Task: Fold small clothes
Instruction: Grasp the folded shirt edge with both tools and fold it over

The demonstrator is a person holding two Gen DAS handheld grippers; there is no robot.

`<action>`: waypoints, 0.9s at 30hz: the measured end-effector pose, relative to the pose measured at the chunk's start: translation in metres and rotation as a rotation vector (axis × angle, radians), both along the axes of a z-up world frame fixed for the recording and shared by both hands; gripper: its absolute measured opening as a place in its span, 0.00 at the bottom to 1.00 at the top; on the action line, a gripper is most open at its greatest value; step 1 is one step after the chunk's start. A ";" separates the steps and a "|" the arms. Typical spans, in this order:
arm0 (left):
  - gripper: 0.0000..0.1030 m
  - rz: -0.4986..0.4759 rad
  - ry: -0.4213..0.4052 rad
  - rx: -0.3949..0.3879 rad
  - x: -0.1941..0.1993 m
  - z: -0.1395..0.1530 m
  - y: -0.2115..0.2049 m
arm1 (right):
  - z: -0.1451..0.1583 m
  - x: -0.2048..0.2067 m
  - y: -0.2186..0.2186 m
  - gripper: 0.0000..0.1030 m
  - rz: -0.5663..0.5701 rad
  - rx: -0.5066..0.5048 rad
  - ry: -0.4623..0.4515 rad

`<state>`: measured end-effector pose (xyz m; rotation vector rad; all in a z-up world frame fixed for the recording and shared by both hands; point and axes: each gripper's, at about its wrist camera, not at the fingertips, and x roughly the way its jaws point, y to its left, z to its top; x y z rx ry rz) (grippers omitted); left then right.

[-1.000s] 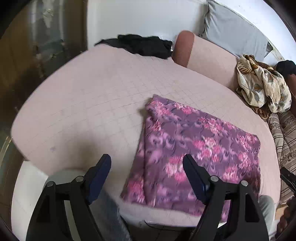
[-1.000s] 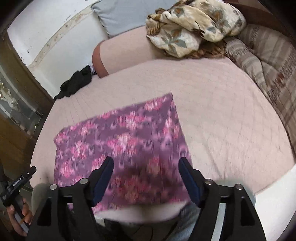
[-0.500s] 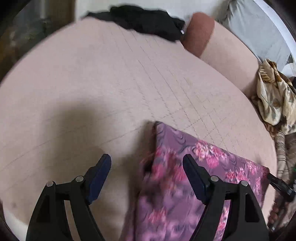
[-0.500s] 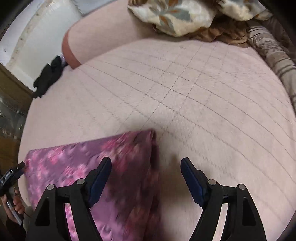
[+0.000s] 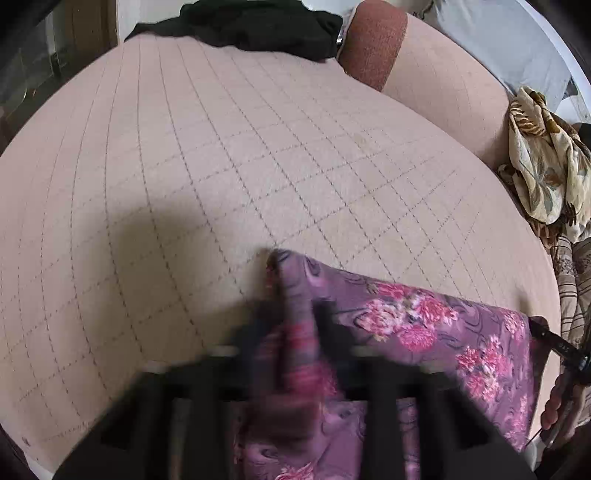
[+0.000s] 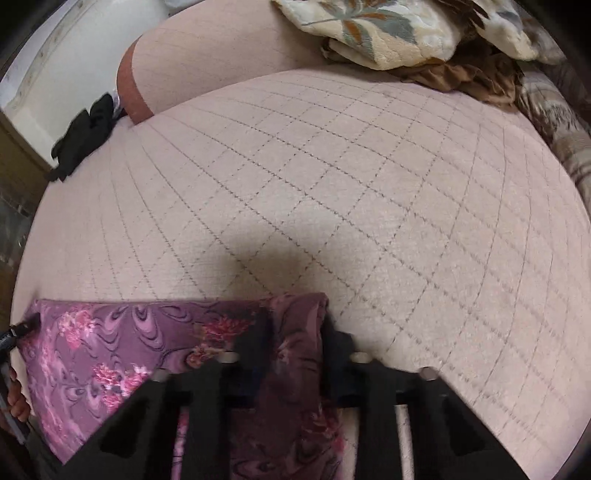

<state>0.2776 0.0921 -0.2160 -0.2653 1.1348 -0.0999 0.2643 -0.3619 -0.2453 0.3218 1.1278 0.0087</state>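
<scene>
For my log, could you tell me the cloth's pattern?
Purple cloth with pink flowers, clearest in the left wrist view.

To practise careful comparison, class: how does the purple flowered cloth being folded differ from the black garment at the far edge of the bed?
The purple flowered cloth is patterned with pink blossoms; the black garment is plain. The cloth lies near, smooth and flat, while the garment sits crumpled in a heap. The left gripper and right gripper each pinch a far corner of the cloth; nothing touches the garment. Both rest on the pink quilted bedspread.

Pink quilted bed (image 5: 258,155), purple floral cloth (image 5: 424,321), black garment (image 5: 258,26)
</scene>
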 end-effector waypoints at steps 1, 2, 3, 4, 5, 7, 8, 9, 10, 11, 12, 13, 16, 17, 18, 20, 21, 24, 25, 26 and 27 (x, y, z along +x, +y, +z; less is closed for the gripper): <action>0.11 -0.002 0.004 -0.002 -0.002 0.002 0.001 | 0.000 -0.002 0.001 0.11 -0.002 0.006 -0.001; 0.10 -0.006 0.001 0.011 -0.004 0.007 0.001 | 0.002 -0.005 0.002 0.09 0.000 -0.004 -0.008; 0.09 -0.003 -0.018 0.006 -0.007 0.017 0.004 | 0.005 -0.006 0.005 0.09 0.010 -0.020 -0.014; 0.09 0.010 -0.039 -0.018 -0.008 0.025 0.012 | 0.008 -0.009 0.007 0.09 0.014 -0.034 -0.020; 0.09 0.027 -0.063 -0.056 -0.010 0.038 0.018 | 0.015 -0.013 0.006 0.08 0.009 -0.035 -0.033; 0.09 0.024 -0.090 -0.066 -0.012 0.053 0.019 | 0.030 -0.020 0.001 0.08 -0.011 -0.016 -0.064; 0.09 0.011 -0.119 -0.037 -0.013 0.064 0.014 | 0.041 -0.024 -0.001 0.07 -0.017 -0.019 -0.085; 0.09 -0.008 -0.160 0.010 -0.015 0.076 0.008 | 0.052 -0.027 -0.002 0.07 -0.019 -0.026 -0.106; 0.09 -0.021 -0.186 0.036 -0.018 0.084 0.004 | 0.061 -0.028 -0.001 0.07 -0.014 -0.034 -0.123; 0.09 -0.031 -0.214 0.055 -0.017 0.094 0.000 | 0.072 -0.029 0.001 0.07 -0.006 -0.054 -0.143; 0.09 -0.034 -0.238 0.064 -0.017 0.103 -0.003 | 0.080 -0.031 0.003 0.07 -0.001 -0.074 -0.158; 0.09 -0.037 -0.260 0.069 -0.015 0.113 -0.004 | 0.091 -0.031 0.006 0.07 0.004 -0.101 -0.178; 0.09 -0.033 -0.293 0.043 0.003 0.134 0.000 | 0.117 -0.026 0.011 0.07 0.004 -0.150 -0.224; 0.09 -0.034 -0.298 0.046 0.014 0.136 -0.002 | 0.124 -0.022 0.010 0.07 0.000 -0.154 -0.237; 0.09 -0.034 -0.301 0.052 0.019 0.137 -0.003 | 0.128 -0.017 0.010 0.07 -0.001 -0.157 -0.245; 0.09 -0.029 -0.309 0.043 0.035 0.135 -0.003 | 0.132 -0.005 0.008 0.07 0.002 -0.162 -0.248; 0.09 -0.024 -0.310 0.043 0.041 0.132 -0.006 | 0.132 0.005 0.009 0.07 0.001 -0.162 -0.244; 0.09 -0.007 -0.298 0.068 0.063 0.119 -0.007 | 0.122 0.031 0.010 0.07 -0.001 -0.169 -0.231; 0.09 -0.004 -0.294 0.073 0.073 0.113 -0.008 | 0.118 0.037 0.011 0.07 0.000 -0.172 -0.227; 0.09 -0.002 -0.289 0.080 0.081 0.108 -0.009 | 0.114 0.048 0.012 0.07 0.000 -0.175 -0.223; 0.09 -0.001 -0.286 0.088 0.088 0.103 -0.008 | 0.112 0.057 0.013 0.07 0.000 -0.177 -0.221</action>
